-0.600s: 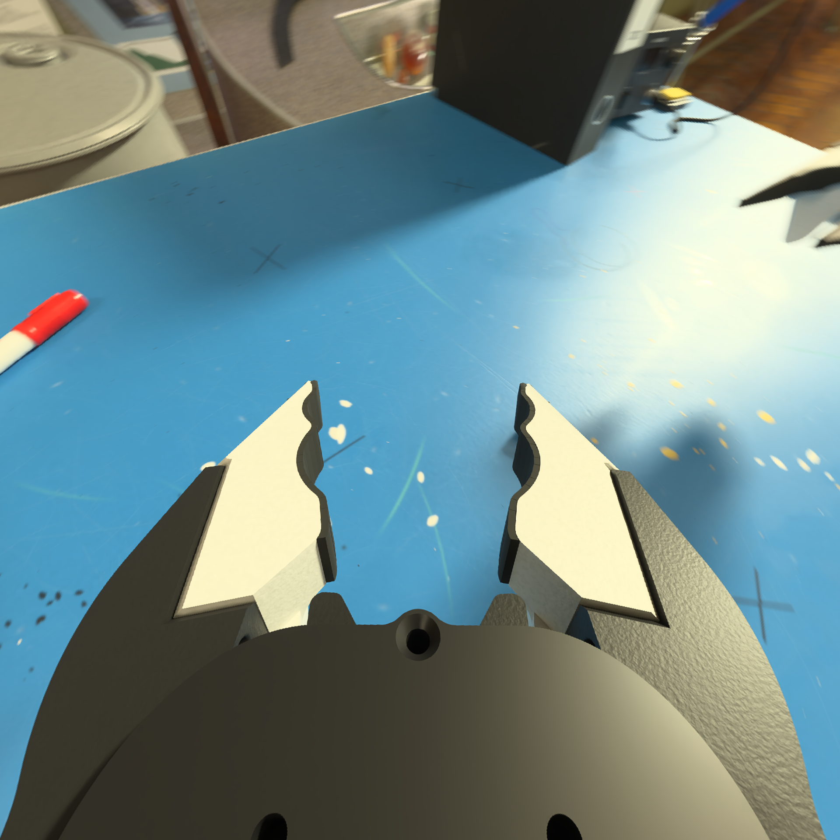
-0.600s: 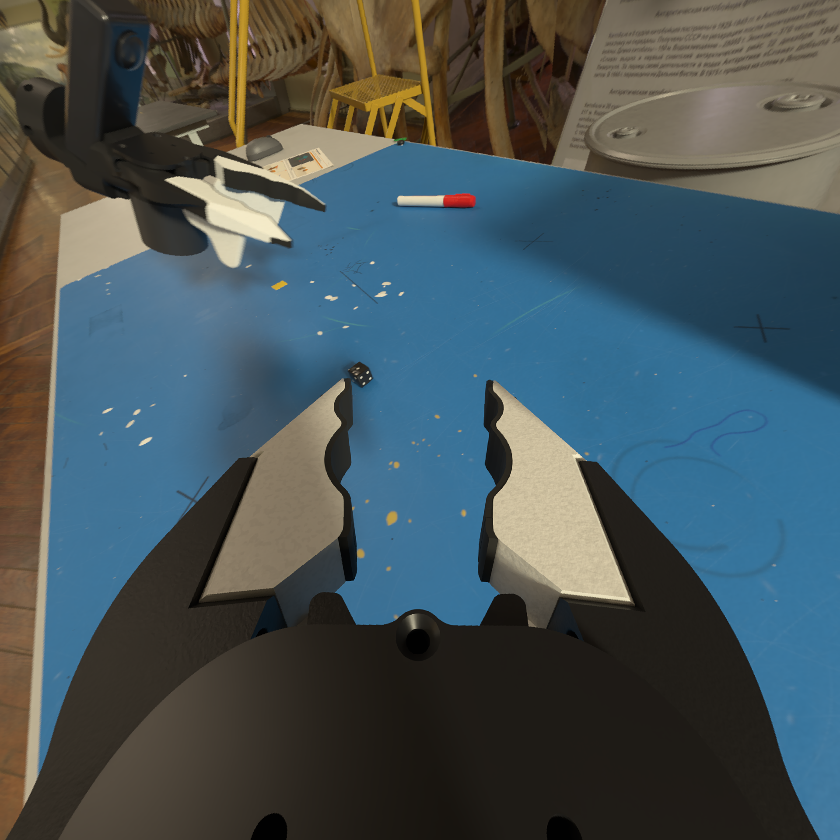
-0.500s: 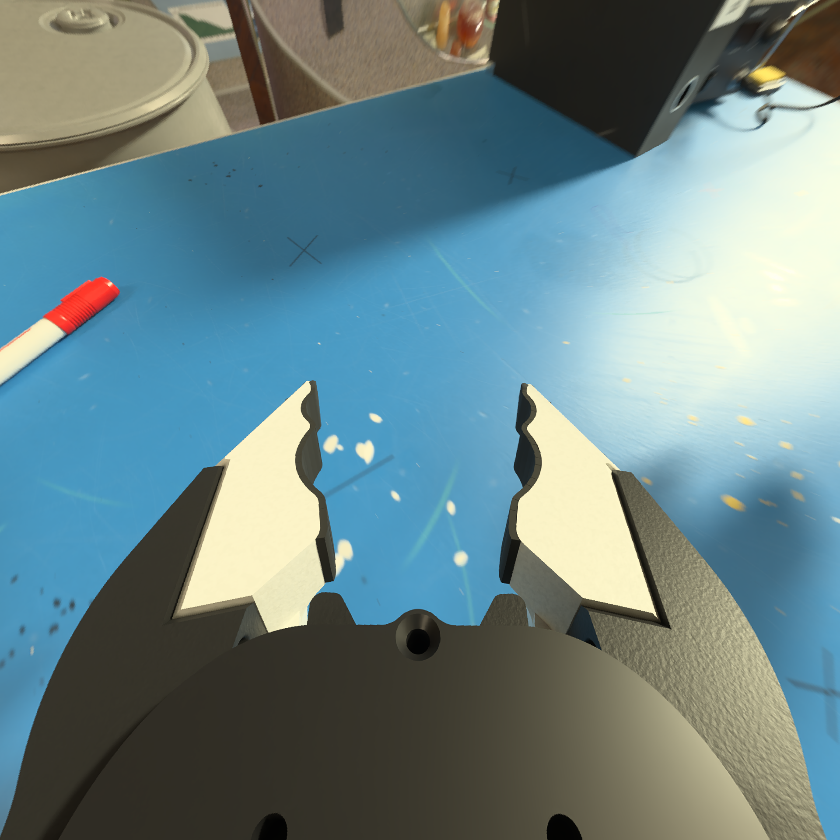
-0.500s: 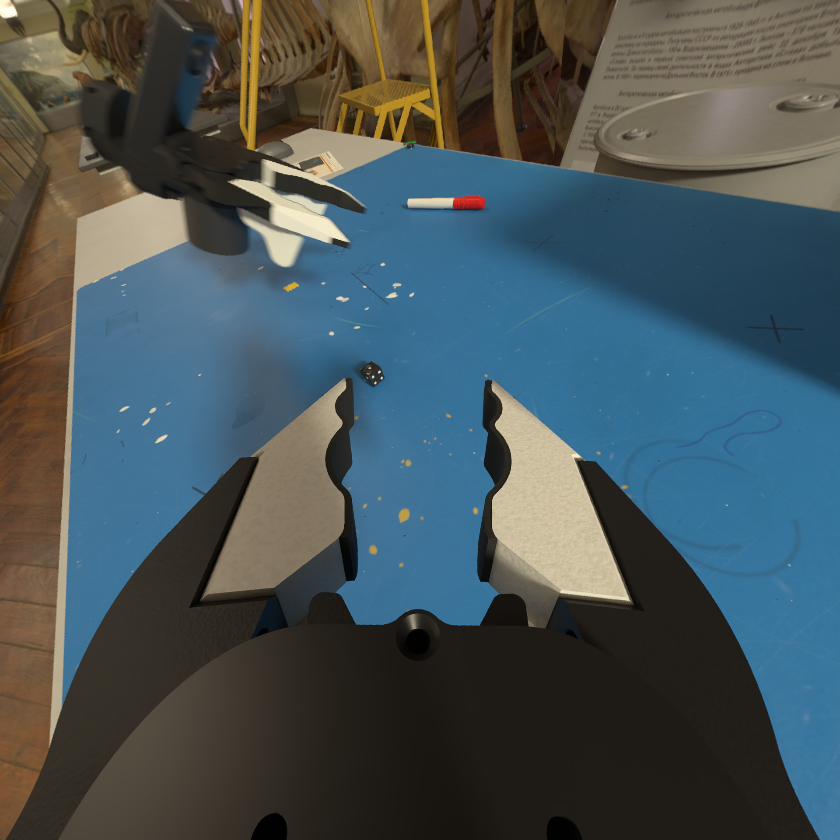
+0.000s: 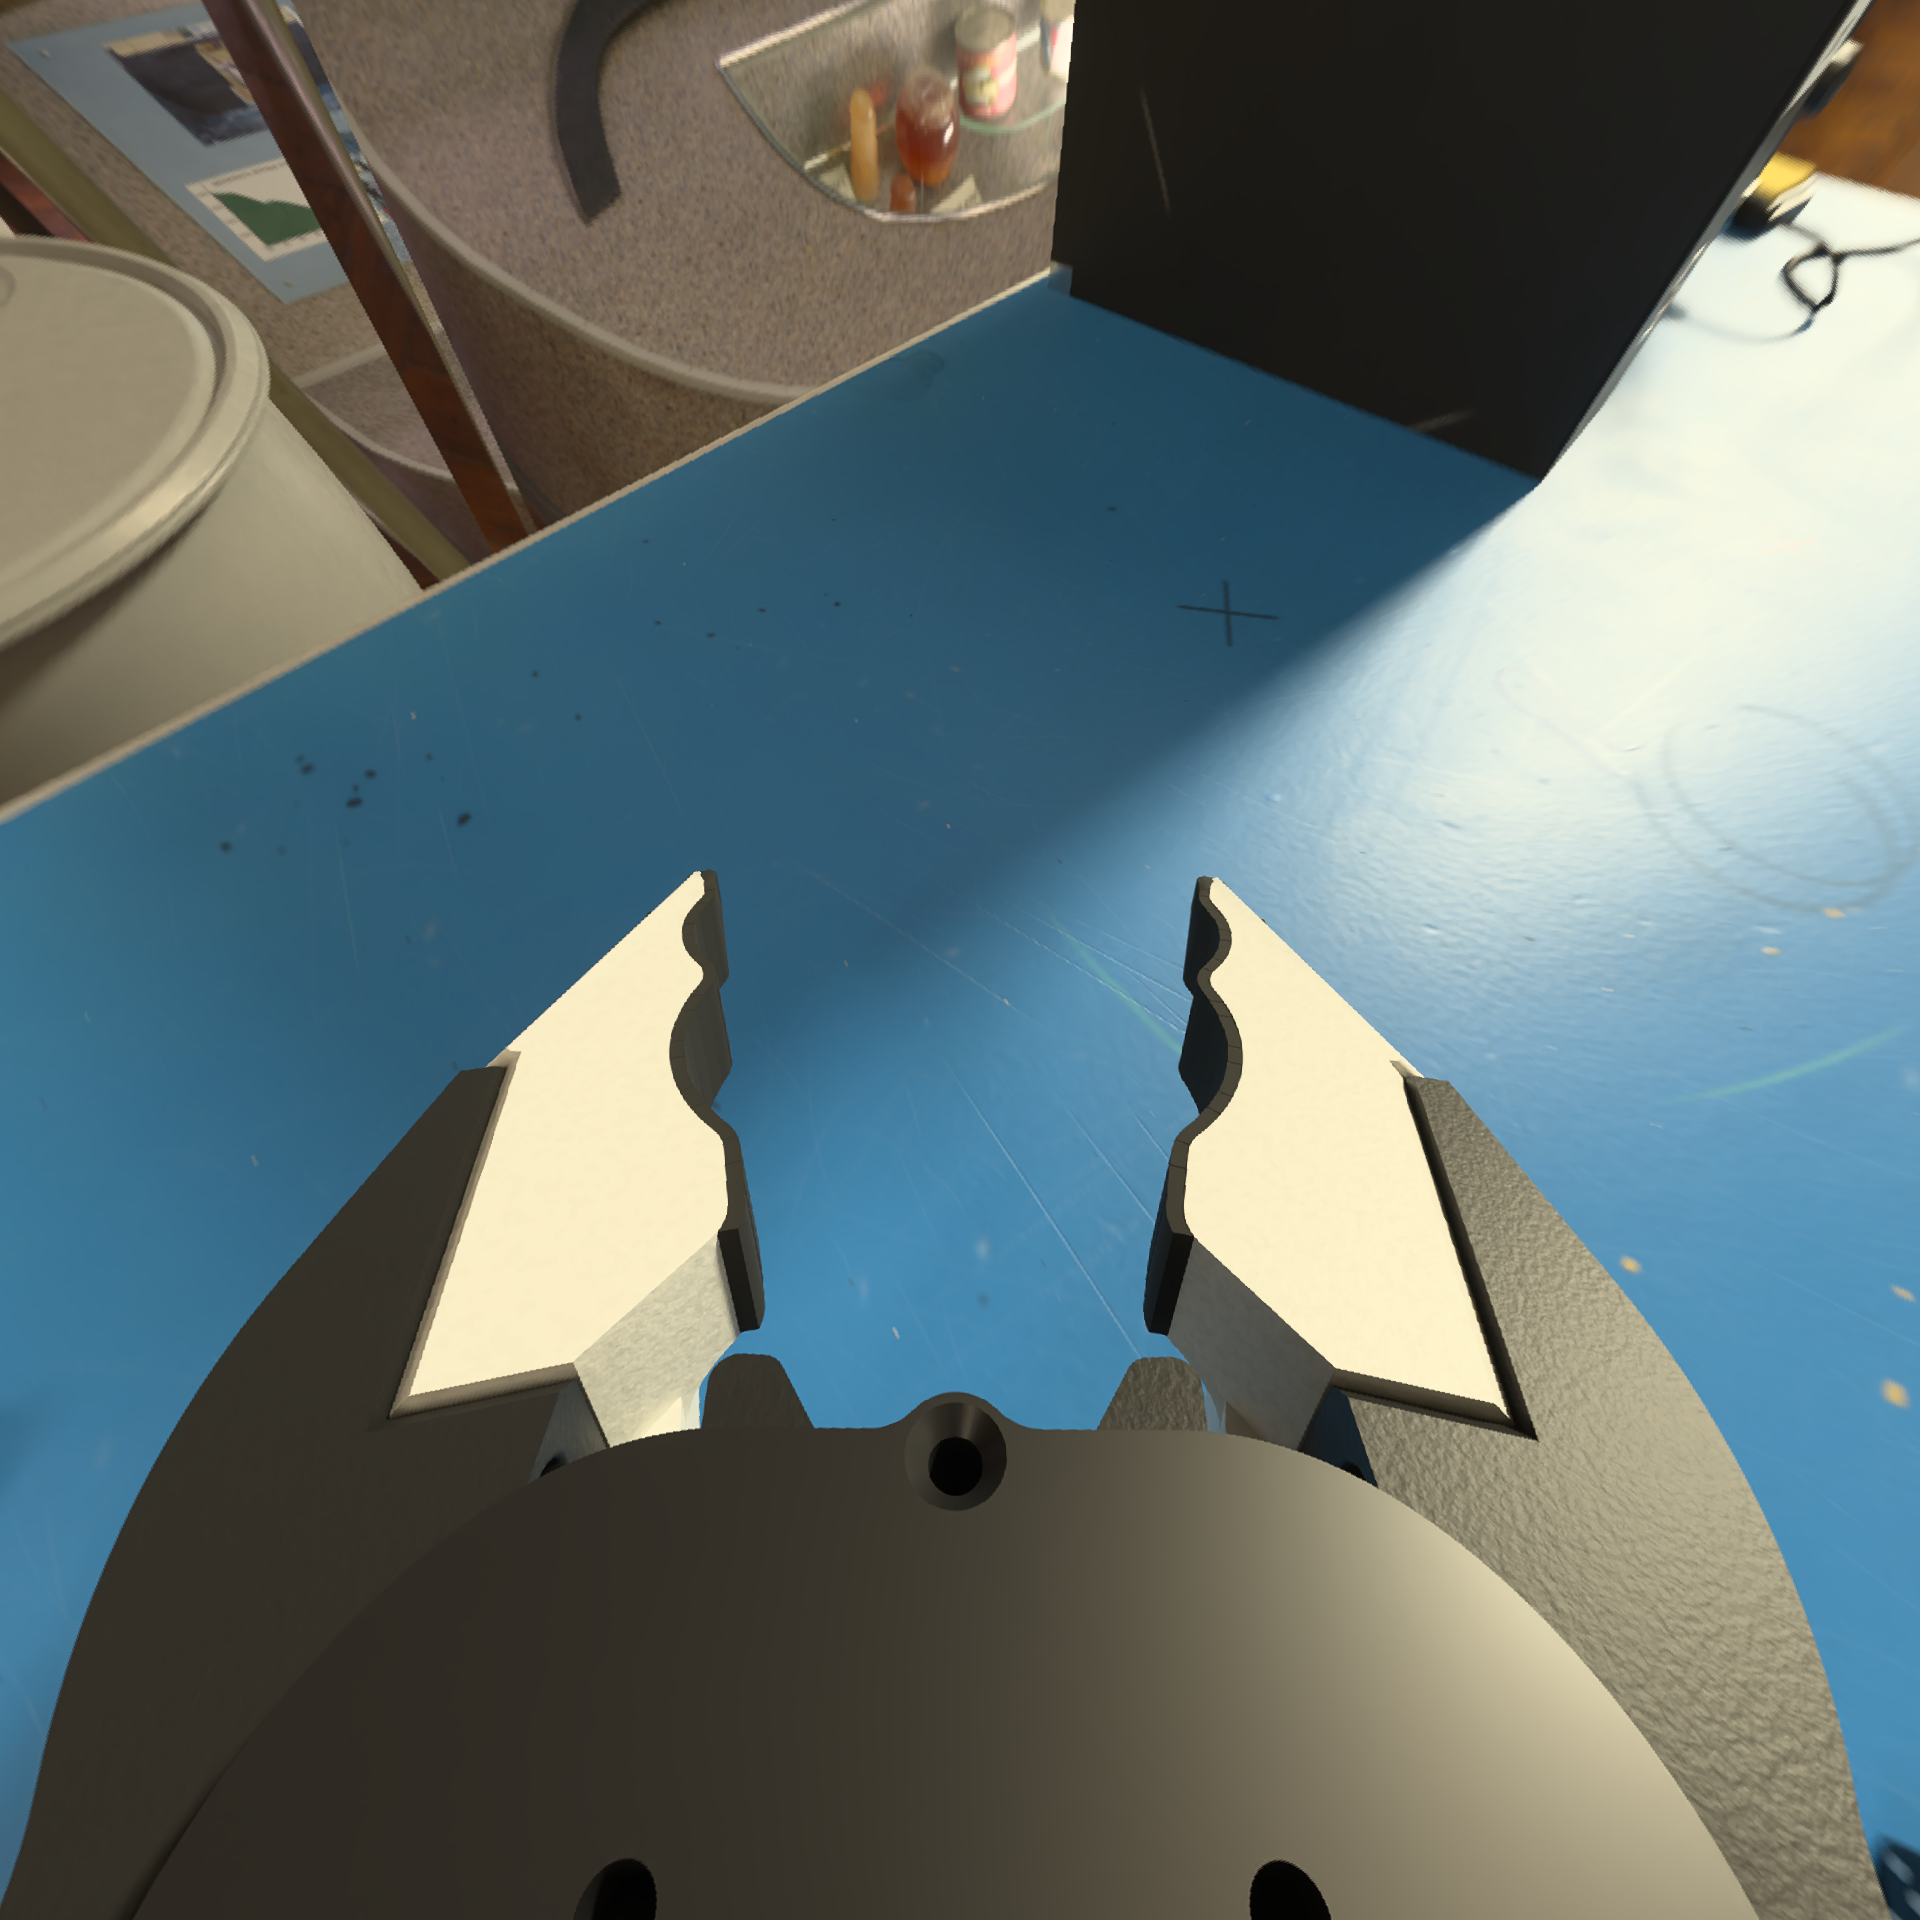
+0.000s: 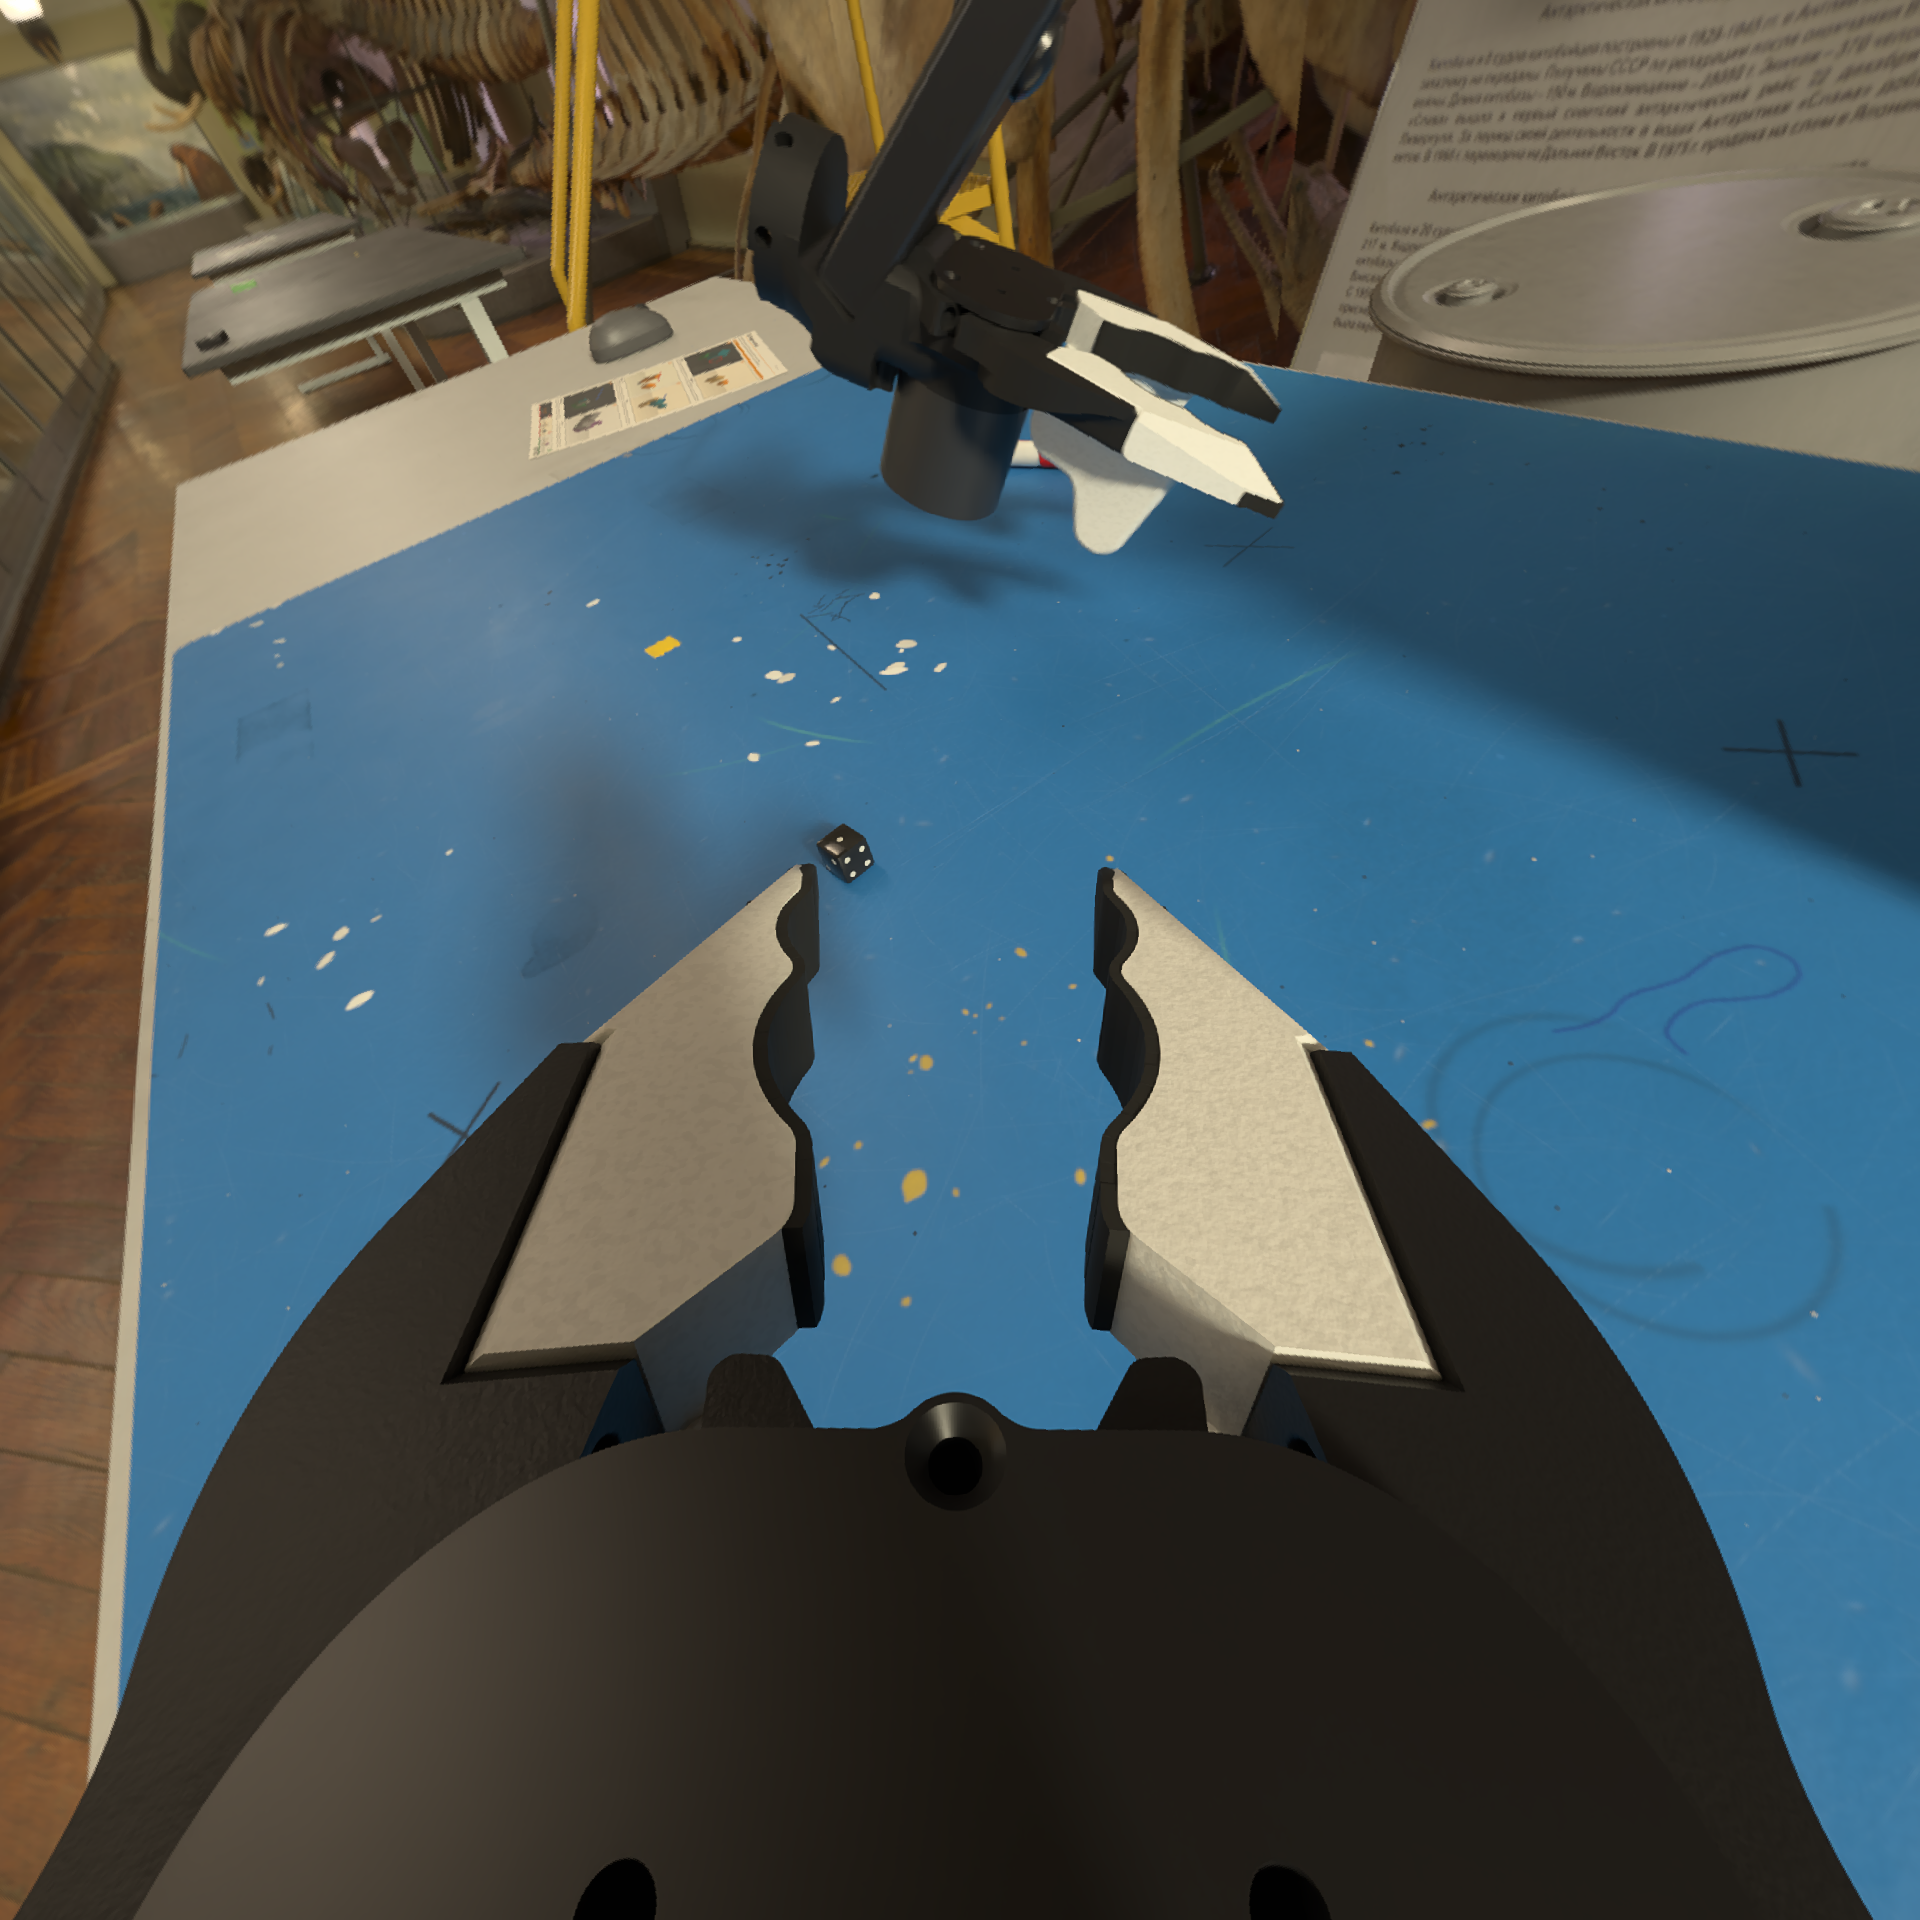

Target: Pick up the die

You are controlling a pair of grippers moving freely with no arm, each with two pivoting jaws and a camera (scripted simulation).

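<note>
A small black die [image 6: 846, 853] with white pips lies on the blue table [image 6: 1351, 831]. It sits just beyond the left fingertip of my right gripper [image 6: 954, 883], which is open and empty above the table. My left gripper [image 5: 954, 883] is open and empty over a bare part of the table [image 5: 935, 675] near its far edge. It also shows in the right wrist view [image 6: 1262, 447], hovering far beyond the die, fingers pointing right. The die is not in the left wrist view.
A black box [image 5: 1403, 208] stands at the table's far right corner. A grey drum with a lid [image 5: 94, 436] stands off the table edge; it also shows in the right wrist view [image 6: 1662, 291]. A red-capped marker [image 6: 1031, 454] is mostly hidden behind the left gripper. A leaflet [image 6: 655, 395] lies on the grey margin.
My left gripper has swung and travelled across the table toward the far edge; the marker left its view. My right gripper shifted slightly; the die stays by its left fingertip.
</note>
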